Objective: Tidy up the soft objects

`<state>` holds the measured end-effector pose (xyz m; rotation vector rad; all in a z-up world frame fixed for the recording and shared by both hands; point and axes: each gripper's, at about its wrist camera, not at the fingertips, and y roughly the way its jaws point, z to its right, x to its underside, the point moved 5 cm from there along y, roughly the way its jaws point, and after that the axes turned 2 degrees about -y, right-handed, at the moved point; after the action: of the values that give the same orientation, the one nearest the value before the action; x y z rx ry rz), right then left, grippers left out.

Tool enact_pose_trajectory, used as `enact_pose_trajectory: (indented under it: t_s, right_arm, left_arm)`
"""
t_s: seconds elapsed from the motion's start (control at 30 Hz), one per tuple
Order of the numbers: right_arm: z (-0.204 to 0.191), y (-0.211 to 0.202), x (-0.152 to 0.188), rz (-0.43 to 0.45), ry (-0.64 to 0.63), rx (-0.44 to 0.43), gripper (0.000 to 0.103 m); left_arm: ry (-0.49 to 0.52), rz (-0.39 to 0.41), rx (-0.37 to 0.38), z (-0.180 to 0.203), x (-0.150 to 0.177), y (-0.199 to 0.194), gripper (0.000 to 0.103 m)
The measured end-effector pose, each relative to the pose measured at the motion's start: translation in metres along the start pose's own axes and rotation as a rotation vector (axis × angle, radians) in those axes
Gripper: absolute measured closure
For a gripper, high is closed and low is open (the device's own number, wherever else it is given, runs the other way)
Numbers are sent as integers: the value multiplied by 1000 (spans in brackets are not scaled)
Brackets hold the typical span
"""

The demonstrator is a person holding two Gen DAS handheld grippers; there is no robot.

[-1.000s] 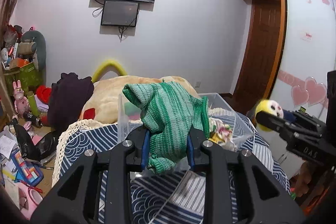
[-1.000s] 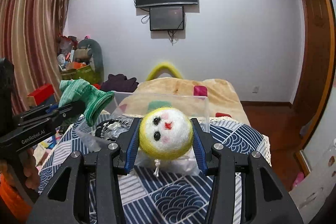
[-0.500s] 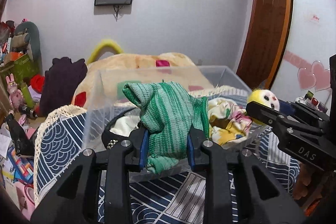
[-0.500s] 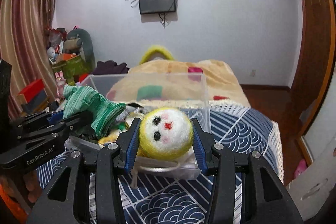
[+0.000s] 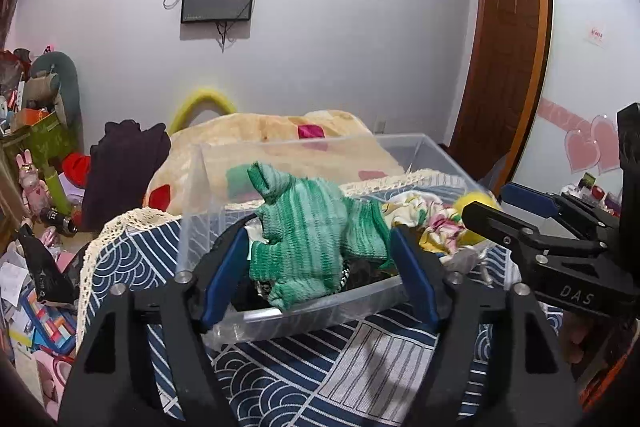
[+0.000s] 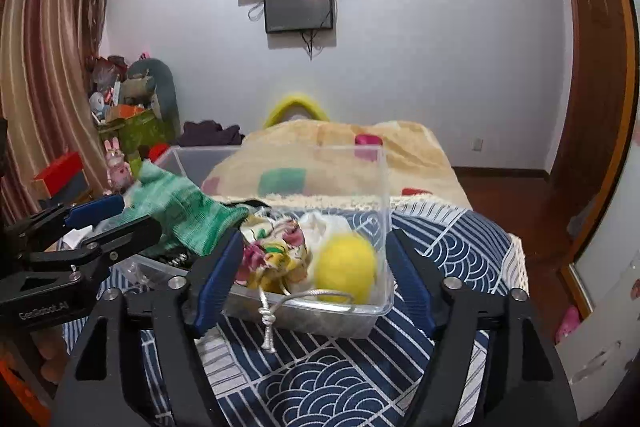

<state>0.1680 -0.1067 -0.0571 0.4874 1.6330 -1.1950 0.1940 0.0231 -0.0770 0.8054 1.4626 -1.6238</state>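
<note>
A clear plastic bin (image 5: 304,315) (image 6: 382,183) stands on the blue patterned cloth. A green knitted cloth (image 5: 320,231) (image 6: 180,211) lies loose over the bin's near edge between the spread jaws of my open left gripper (image 5: 318,275). A yellow fuzzy ball (image 6: 346,269) (image 5: 474,211) lies inside the bin at its right end, blurred, beside a floral fabric pouch (image 6: 276,255) (image 5: 428,223). My right gripper (image 6: 314,275) is open, jaws wide on either side of the bin's end. A white cord (image 6: 280,307) hangs over the bin's rim.
The bin holds more cloth and dark items under the green cloth. A beige blanket (image 6: 360,143) lies behind the bin. A dark garment (image 5: 120,171) and floor clutter (image 5: 36,187) lie to the left. A wooden door (image 5: 504,67) and a wardrobe stand on the right.
Both grippers opened. The green cloth dropped onto the bin's edge. The yellow ball fell from the right gripper into the bin. Both grippers moved closer to the bin.
</note>
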Motion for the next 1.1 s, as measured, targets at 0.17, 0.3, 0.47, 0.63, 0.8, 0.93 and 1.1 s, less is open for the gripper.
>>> enact_pose_trajectory:
  t_s: [0.17,0.3,0.47,0.63,0.8,0.93,1.1]
  right_arm:
    - [-7,-25,-12,64,-20,-7,29]
    - [-11,-52,-20,145,-17,-3,17]
    - [-17,-78,-28,209,-33,1,15]
    - [-23,-93,-29,254,-41,-2,0]
    - [-27,-93,-28,269,-44,1,0]
    - [-27,-90,-22,261,-37,-6,0]
    - [-27,-87,-18,252,-29,-14,0]
  left_arm:
    - [-7,49,12,-1,-8,-24,27]
    - [24,104,0,5,-14,-48,14]
    - [39,180,-8,12,-21,-80,4]
    - [43,224,-10,15,-22,-106,1]
    - [39,251,-6,14,-22,-122,0]
    - [42,265,-3,16,-19,-131,0]
    - [45,267,3,18,-15,-135,0]
